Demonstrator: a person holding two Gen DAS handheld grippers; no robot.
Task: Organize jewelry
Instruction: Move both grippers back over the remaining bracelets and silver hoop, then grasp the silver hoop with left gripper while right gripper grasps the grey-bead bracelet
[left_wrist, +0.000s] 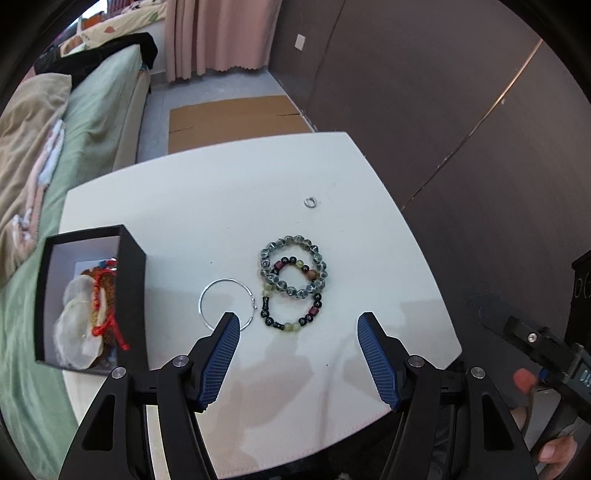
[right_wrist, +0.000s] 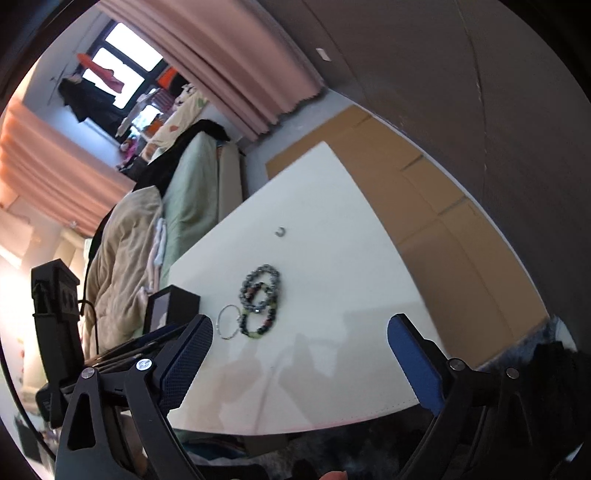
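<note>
On the white table (left_wrist: 207, 206) lie a thin silver bangle (left_wrist: 201, 299), a grey beaded bracelet (left_wrist: 317, 254) and a dark mixed-bead bracelet (left_wrist: 281, 325) partly under it, plus a small silver ring (left_wrist: 309, 202) farther back. A black box (left_wrist: 129, 280) at the table's left edge holds red-corded jewelry and pale discs. My left gripper (left_wrist: 298, 325) is open and empty, just above the table in front of the bracelets. My right gripper (right_wrist: 301, 330) is open and empty near the front edge; the bracelets (right_wrist: 260, 295), bangle (right_wrist: 221, 321) and ring (right_wrist: 280, 232) show beyond it.
A bed (left_wrist: 92, 107) with green sheet and beige blanket runs along the table's left side. Flattened cardboard (left_wrist: 232, 118) lies on the floor behind the table. A dark wall (left_wrist: 443, 110) stands to the right. Pink curtains (left_wrist: 218, 33) hang at the back.
</note>
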